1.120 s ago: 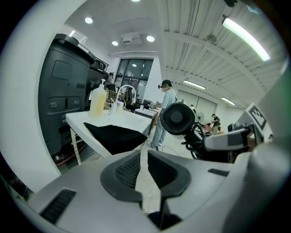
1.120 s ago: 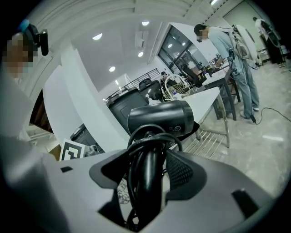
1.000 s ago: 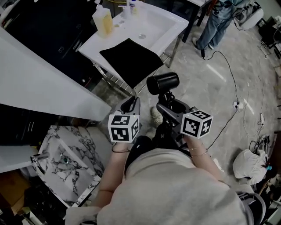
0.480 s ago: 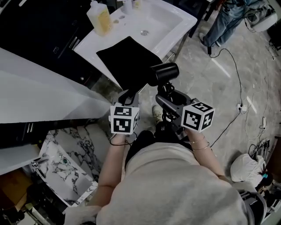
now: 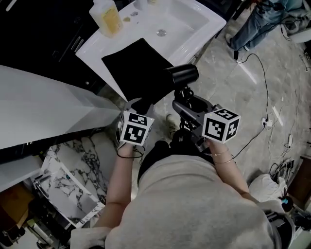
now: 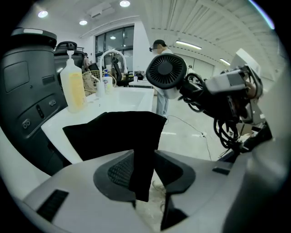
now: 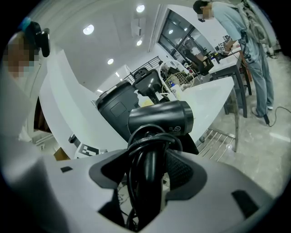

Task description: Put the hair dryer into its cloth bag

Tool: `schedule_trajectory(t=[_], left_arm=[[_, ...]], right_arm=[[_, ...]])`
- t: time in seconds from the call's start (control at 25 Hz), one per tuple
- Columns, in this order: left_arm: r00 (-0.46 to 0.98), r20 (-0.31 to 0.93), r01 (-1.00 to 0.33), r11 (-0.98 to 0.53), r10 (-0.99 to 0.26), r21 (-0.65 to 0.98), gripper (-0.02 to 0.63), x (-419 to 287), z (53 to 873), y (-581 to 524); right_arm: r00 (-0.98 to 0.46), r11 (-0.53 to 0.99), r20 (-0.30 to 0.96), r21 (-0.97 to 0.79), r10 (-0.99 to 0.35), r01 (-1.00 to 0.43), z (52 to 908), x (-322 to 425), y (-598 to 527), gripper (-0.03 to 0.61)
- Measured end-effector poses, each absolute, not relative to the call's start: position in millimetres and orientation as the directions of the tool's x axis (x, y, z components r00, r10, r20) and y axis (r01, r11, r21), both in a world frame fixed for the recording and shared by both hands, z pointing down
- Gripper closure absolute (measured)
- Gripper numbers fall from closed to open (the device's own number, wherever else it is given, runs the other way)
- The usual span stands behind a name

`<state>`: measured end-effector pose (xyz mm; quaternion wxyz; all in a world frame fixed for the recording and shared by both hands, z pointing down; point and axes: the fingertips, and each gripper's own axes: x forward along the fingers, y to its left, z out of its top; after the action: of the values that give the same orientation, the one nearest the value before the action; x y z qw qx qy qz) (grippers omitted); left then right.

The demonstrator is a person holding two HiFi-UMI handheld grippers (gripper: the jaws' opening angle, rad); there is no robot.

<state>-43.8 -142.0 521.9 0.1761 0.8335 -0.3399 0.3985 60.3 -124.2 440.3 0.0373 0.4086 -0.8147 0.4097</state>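
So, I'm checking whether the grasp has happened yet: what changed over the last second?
The left hand-held gripper moved forward to the near corner of the cloth bag and shut on it. The hair dryer was carried forward too, closer to the bag. Unchanged: the right hand-held gripper clamps the dryer's handle, and the bag lies on the sink top.

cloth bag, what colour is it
Plain black. The cloth bag shows best in the head view, spread on the white washbasin.
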Motion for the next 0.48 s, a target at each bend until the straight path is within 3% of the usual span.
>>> schedule_trajectory(t=[0.28, 0.48], left_arm=[[0.398, 0.813, -0.725, -0.689, -0.425, -0.005, 0.485, -49.6, 535.8, -150.9], [0.439, 0.78, -0.765, -0.641, -0.446, 0.064, 0.56, -52.9, 525.5, -159.6]], right_arm=[[-0.699, 0.365, 0.413, -0.636, -0.584, -0.68, 448.5, 59.1, -133.5, 0.319], [-0.715, 0.396, 0.42, -0.622, -0.56, -0.675, 447.4, 63.0, -138.3, 0.319]])
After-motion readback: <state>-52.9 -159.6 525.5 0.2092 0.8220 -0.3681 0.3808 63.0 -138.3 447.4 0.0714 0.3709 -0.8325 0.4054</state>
